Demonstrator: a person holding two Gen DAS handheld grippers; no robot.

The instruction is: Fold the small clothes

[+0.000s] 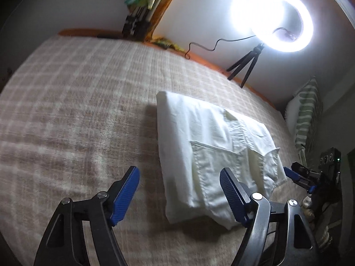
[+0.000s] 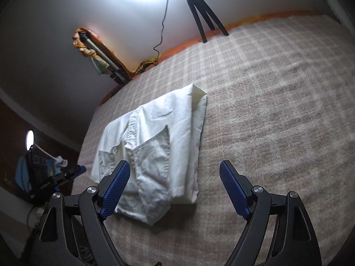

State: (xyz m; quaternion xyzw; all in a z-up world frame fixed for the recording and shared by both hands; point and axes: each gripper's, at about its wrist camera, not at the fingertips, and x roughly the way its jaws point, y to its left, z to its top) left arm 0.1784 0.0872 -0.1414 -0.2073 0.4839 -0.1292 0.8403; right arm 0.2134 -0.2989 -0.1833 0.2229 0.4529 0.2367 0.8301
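Note:
A small white garment (image 1: 213, 153) lies folded into a rough rectangle on the checked blanket (image 1: 77, 102), its button placket and a pocket facing up. My left gripper (image 1: 179, 177) hovers open over its near left edge, nothing between the blue pads. The same white garment (image 2: 159, 146) fills the middle of the right wrist view. My right gripper (image 2: 175, 175) stands open above its near right corner, jaws wide and empty. The right gripper (image 1: 297, 175) shows at the garment's right side in the left wrist view. The left gripper (image 2: 68, 175) appears at the far left edge.
A lit ring light (image 1: 273, 17) on a small black tripod (image 1: 244, 64) stands at the bed's far edge by the wall. A striped pillow (image 1: 308, 115) lies at the right. A folded tripod and cloth (image 1: 144, 6) lean against the wall. A cable (image 2: 163, 22) hangs there.

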